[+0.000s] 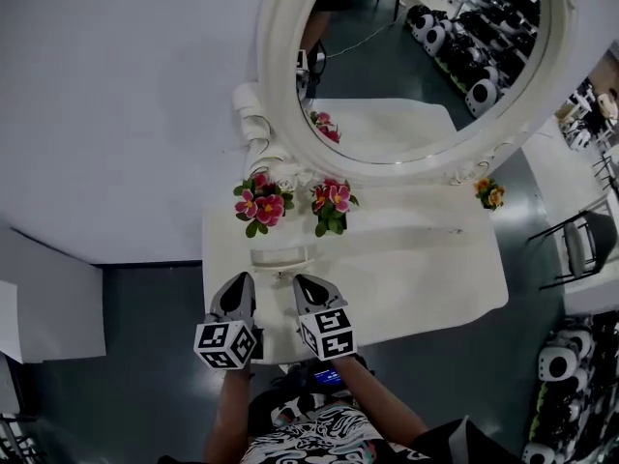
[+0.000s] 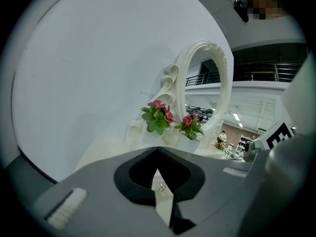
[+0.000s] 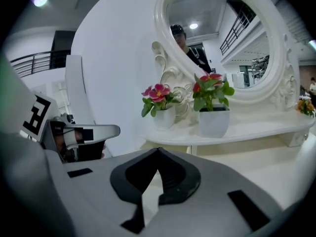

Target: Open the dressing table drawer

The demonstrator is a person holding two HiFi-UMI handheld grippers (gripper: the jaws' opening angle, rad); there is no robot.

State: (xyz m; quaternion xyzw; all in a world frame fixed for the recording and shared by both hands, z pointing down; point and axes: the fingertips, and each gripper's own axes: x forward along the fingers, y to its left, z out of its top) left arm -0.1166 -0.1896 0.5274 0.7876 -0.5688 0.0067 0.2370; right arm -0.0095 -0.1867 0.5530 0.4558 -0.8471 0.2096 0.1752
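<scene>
presently: left tongs [image 2: 158,149] and right tongs [image 3: 158,151], both closed on nothing, side by side over the front edge of the white bench [image 1: 426,269]. drawer: front hidden below that edge; a small metal fitting [image 2: 160,185] under the left tips may be its knob. likely light, stiff, sliding; take by the knob, pull level. behind: two flower pots [image 1: 259,206], oval mirror [image 1: 280,66]; operator's body [image 1: 319,433] crowds the pull path.

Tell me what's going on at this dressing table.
A person holds a gripper in each hand over the front of the white dressing table, facing potted flowers and an oval mirror. The left gripper and right gripper are both shut and hold nothing. No drawer handle is gripped yet.
</scene>
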